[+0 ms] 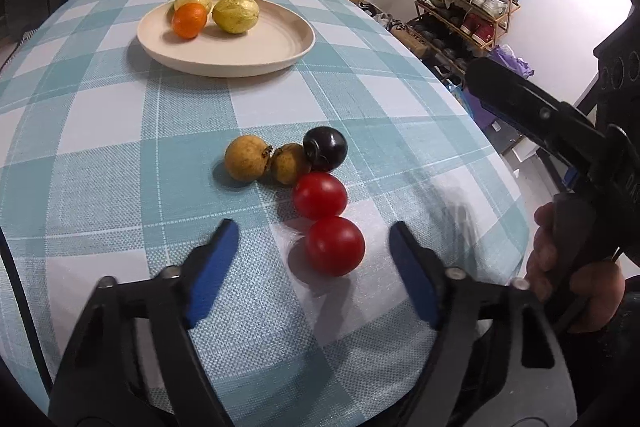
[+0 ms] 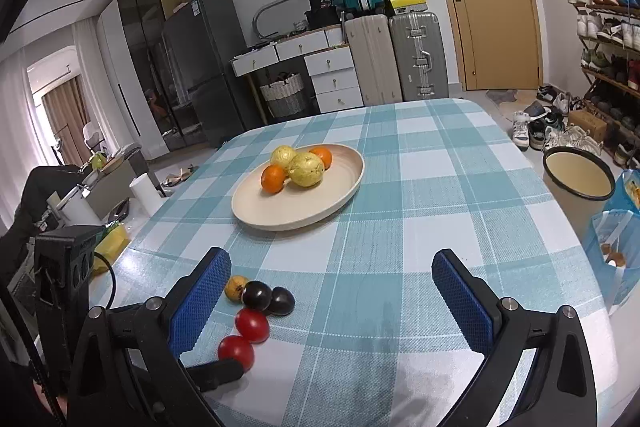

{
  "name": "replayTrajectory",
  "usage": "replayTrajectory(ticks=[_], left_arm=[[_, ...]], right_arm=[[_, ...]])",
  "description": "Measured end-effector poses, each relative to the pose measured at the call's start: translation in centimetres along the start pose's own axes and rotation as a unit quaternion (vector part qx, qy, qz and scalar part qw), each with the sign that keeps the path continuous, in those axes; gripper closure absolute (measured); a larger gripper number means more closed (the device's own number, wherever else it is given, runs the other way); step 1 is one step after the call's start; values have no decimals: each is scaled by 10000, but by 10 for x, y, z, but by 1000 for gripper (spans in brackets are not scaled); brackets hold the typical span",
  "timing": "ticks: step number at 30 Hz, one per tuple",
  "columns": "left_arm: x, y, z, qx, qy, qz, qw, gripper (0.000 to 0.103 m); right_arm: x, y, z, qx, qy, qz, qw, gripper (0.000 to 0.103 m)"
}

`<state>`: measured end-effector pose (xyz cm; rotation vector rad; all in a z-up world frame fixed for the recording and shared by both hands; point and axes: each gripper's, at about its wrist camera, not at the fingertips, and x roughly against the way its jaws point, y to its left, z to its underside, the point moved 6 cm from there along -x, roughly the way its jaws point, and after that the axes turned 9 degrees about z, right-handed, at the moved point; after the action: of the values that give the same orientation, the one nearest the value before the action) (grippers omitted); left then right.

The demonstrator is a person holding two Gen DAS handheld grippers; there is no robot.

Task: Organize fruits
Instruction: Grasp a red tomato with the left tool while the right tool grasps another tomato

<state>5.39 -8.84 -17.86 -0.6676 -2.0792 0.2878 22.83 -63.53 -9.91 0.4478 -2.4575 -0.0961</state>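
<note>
On the blue-checked tablecloth lie two red tomatoes (image 1: 335, 245) (image 1: 319, 195), a dark plum (image 1: 325, 148) and two brownish-yellow fruits (image 1: 246, 157) (image 1: 289, 163), all in one cluster. My left gripper (image 1: 312, 225) is open, its blue pads on either side of the near tomato with a gap on each side. Farther back, the cream plate (image 1: 256, 61) holds an orange (image 1: 189, 20) and two yellow-green fruits (image 1: 235, 13). My right gripper (image 2: 332, 253) stands open over bare cloth, to the right of the cluster (image 2: 252, 325), with nothing between its fingers. The right wrist view shows a second orange (image 2: 322, 155) on the plate (image 2: 280, 219).
The table's rounded edge runs close on the right in the left wrist view. Beside it on the floor stand a cream bin (image 2: 580, 183) and a blue bag (image 2: 616, 247). A shoe rack (image 1: 468, 7), suitcases (image 2: 416, 55) and a drawer unit line the walls.
</note>
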Motion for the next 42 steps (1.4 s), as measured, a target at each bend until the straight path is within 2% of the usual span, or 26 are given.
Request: replayTrajectory(ticks=[2, 3, 5, 10, 19, 28, 42], left_arm=[[-3, 0, 2, 11, 91, 51, 9999, 56], [-3, -1, 2, -29, 103, 57, 9999, 58], [-3, -4, 4, -14, 155, 238, 9996, 76], [0, -3, 5, 21, 117, 401, 9991, 77], [23, 2, -3, 39, -203, 503, 9985, 77], [56, 21, -13, 120, -591, 393, 9974, 77], [89, 55, -18, 442, -916, 163, 9947, 77]], right_arm=[[-1, 0, 1, -19, 16, -14, 10000, 0], [-1, 0, 1, -24, 42, -15, 10000, 0], [-2, 0, 3, -36, 80, -18, 10000, 0], [-4, 0, 5, -92, 168, -54, 9998, 0], [-8, 5, 14, -131, 371, -194, 9990, 0], [-17, 11, 28, -248, 702, -434, 9963, 0], [-31, 36, 48, -107, 984, -712, 9925, 3]])
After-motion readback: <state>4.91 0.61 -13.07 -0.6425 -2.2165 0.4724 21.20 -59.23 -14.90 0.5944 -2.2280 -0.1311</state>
